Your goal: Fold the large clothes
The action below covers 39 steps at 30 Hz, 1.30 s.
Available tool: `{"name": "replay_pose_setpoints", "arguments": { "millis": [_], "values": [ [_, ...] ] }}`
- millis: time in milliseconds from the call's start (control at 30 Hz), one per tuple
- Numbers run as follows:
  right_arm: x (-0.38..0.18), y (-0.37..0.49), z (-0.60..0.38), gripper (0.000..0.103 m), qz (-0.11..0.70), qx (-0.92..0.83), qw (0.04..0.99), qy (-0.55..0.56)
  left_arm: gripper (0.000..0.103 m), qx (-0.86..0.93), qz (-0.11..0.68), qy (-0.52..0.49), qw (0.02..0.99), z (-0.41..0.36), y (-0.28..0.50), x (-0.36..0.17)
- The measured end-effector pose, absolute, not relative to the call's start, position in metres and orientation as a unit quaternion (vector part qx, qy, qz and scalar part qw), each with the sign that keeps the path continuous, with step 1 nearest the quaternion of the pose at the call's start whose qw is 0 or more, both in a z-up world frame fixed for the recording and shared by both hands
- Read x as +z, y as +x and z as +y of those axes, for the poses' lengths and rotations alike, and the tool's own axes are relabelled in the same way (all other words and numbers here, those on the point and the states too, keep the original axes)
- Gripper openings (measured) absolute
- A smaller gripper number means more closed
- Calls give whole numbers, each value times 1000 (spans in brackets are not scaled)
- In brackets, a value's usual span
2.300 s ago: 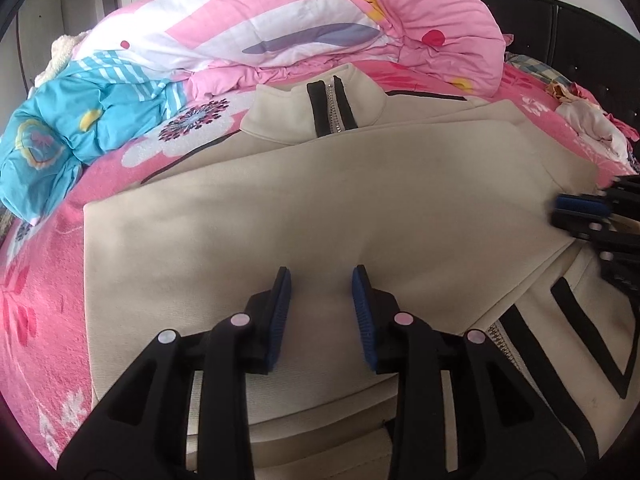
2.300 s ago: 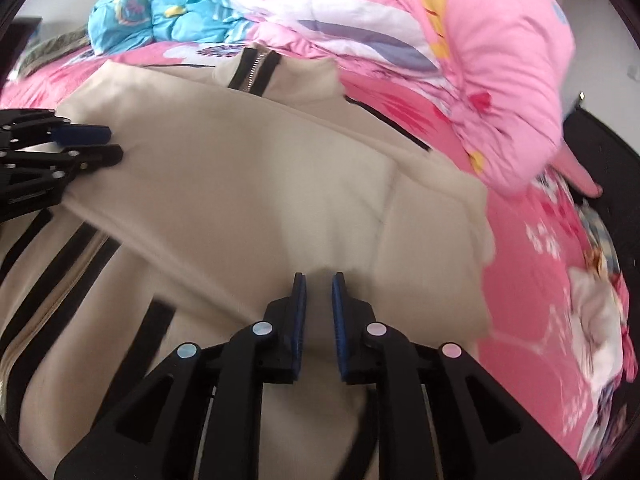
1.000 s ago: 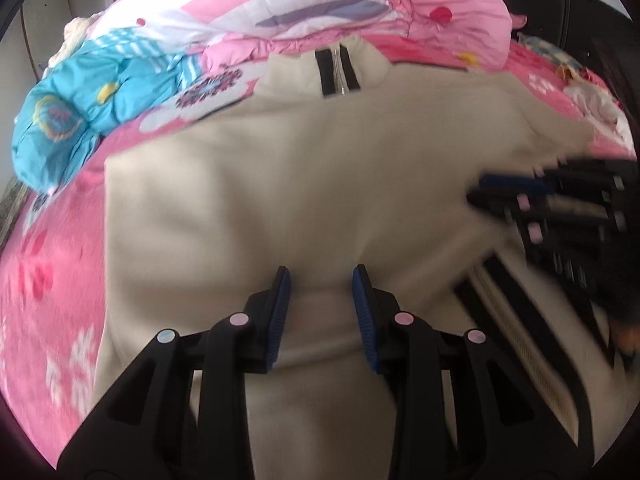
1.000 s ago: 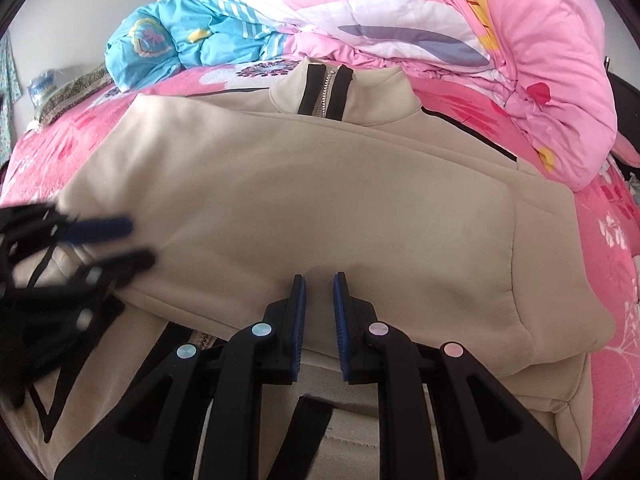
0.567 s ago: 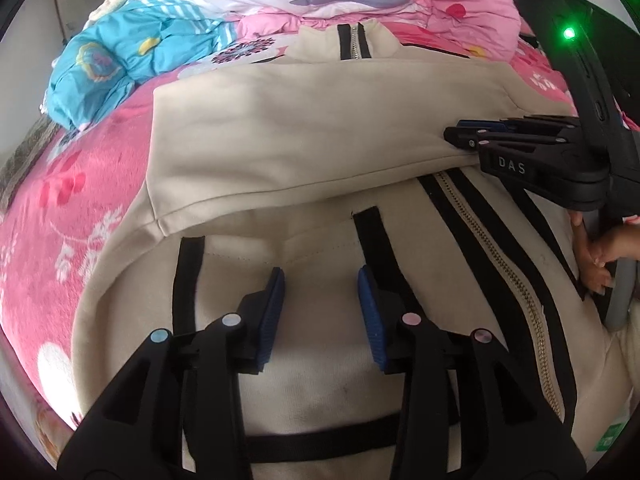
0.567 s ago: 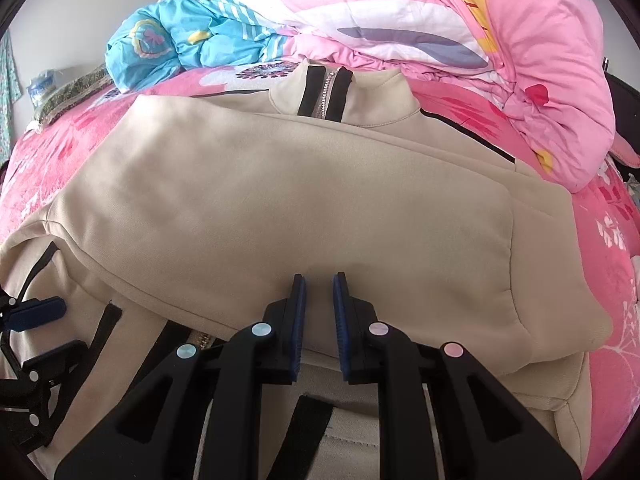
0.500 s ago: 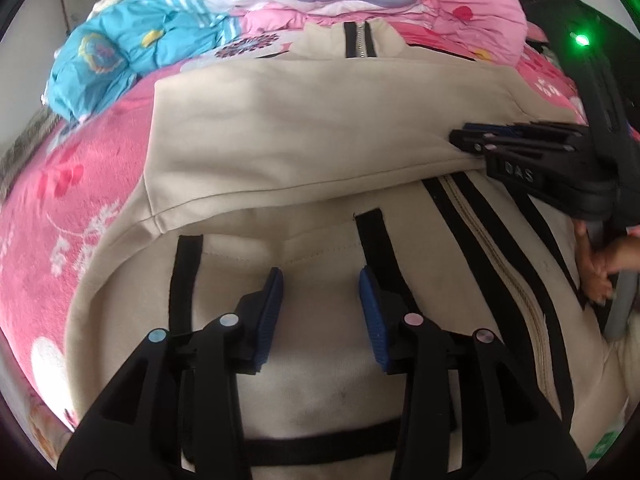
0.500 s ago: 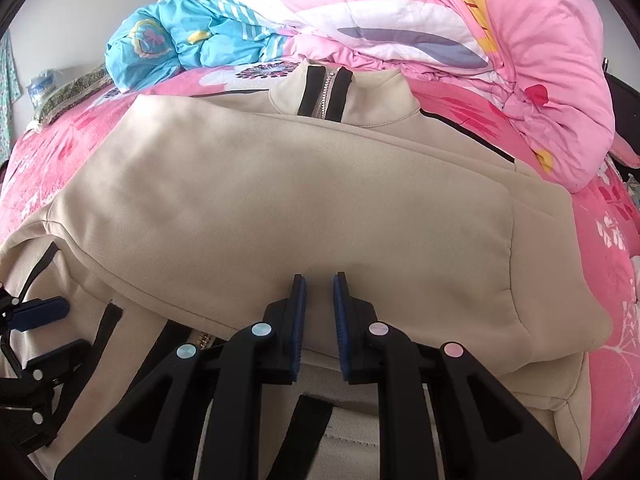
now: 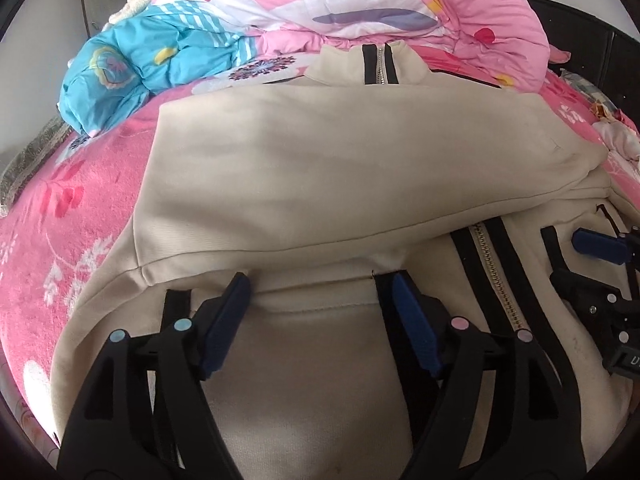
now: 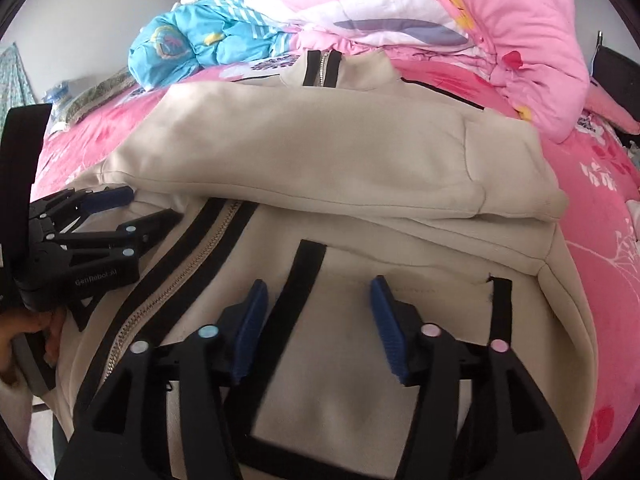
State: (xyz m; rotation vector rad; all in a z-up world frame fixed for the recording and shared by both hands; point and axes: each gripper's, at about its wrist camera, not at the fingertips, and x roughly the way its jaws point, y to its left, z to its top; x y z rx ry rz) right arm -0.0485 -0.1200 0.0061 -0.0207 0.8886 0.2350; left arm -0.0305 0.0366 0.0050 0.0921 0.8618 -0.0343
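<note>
Your blue-padded fingers (image 9: 224, 316) on the left gripper (image 9: 320, 308) are spreading apart above the cream zip-up jacket with black stripes (image 9: 340, 168), nothing pinched between them; your right gripper (image 10: 316, 320) is opening the same way over the jacket's lower front, its pads clear of the cloth. Just beyond both tips, the jacket's folded-over sleeves lie across its chest, and the metal zipper (image 10: 188, 272) runs diagonally between the black bands. Farther back, the collar meets the pink floral bedspread (image 9: 60, 208), with a blue patterned quilt (image 9: 152, 60) and pink striped duvet (image 10: 460, 20) heaped behind.
</note>
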Motion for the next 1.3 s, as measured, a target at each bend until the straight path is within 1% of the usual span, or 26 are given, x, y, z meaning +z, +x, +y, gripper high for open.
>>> {"name": "replay_pose_setpoints", "arguments": {
  "millis": [33, 100, 167, 267, 300, 433, 1000, 1067, 1200, 1300],
  "values": [
    [5, -47, -119, 69, 429, 117, 896, -8, 73, -18, 417, 38, 908, 39, -30, 5],
    [1, -46, -112, 75, 431, 126, 893, -22, 74, -19, 415, 33, 909, 41, -30, 6],
    [0, -48, -107, 76, 429, 118, 895, -37, 78, -9, 413, 39, 910, 40, -31, 6],
    [0, -49, -104, 79, 427, 112, 896, -46, 94, 21, 410, 54, 910, 37, -34, 5],
    [0, -50, -104, 79, 426, 112, 897, -45, 95, 25, 412, 51, 909, 39, -34, 5],
    [0, -50, -105, 81, 425, 117, 897, -40, 95, 18, 415, 40, 909, 43, -33, 5],
    [-1, -50, -104, 84, 423, 113, 898, -45, 95, 20, 415, 44, 909, 45, -32, 5],
    [0, -49, -104, 87, 426, 114, 897, -43, 95, 20, 415, 43, 909, 45, -32, 5],
    [1, -47, -107, 97, 433, 121, 892, -33, 95, 20, 415, 44, 909, 45, -33, 5],
    [0, -45, -106, 97, 440, 120, 889, -35, 95, 20, 415, 44, 909, 45, -32, 4]
  ]
}}
